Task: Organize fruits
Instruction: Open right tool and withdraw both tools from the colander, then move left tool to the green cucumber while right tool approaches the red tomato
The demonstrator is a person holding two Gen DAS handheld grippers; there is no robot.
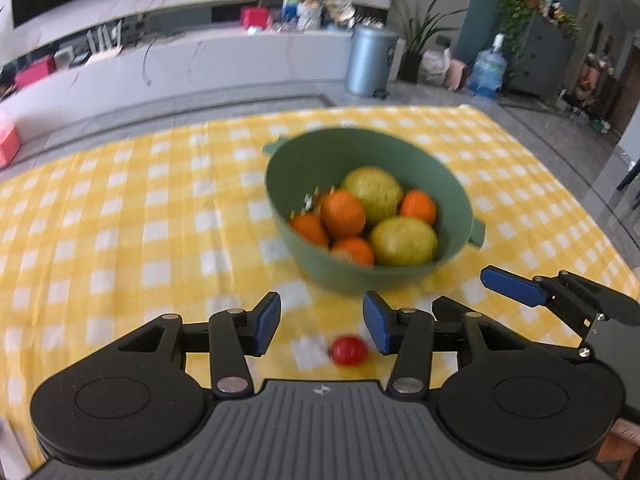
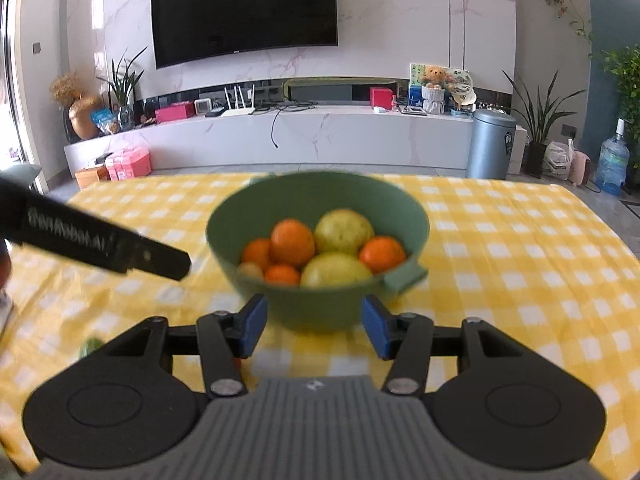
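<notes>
On the yellow checked cloth (image 1: 120, 208) stands a green bowl (image 1: 298, 168) holding four oranges (image 1: 343, 214) and two yellow-green fruits (image 1: 403, 241), with something pale and blurred at the left of the heap that I cannot identify; nearer than the bowl, a small red fruit (image 1: 349, 350) lies alone on the cloth; the left gripper (image 1: 322, 324) hangs above it with its blue-padded fingers (image 1: 267, 322) spread and nothing between them; the right gripper (image 2: 314, 326) points at the bowl's near wall, its fingers (image 2: 376, 326) likewise apart and empty; in the left view it juts in from the right edge, beside the bowl's handle (image 1: 476, 234); a green scrap (image 2: 91, 346) shows low at the left of the right view, too blurred to name.
</notes>
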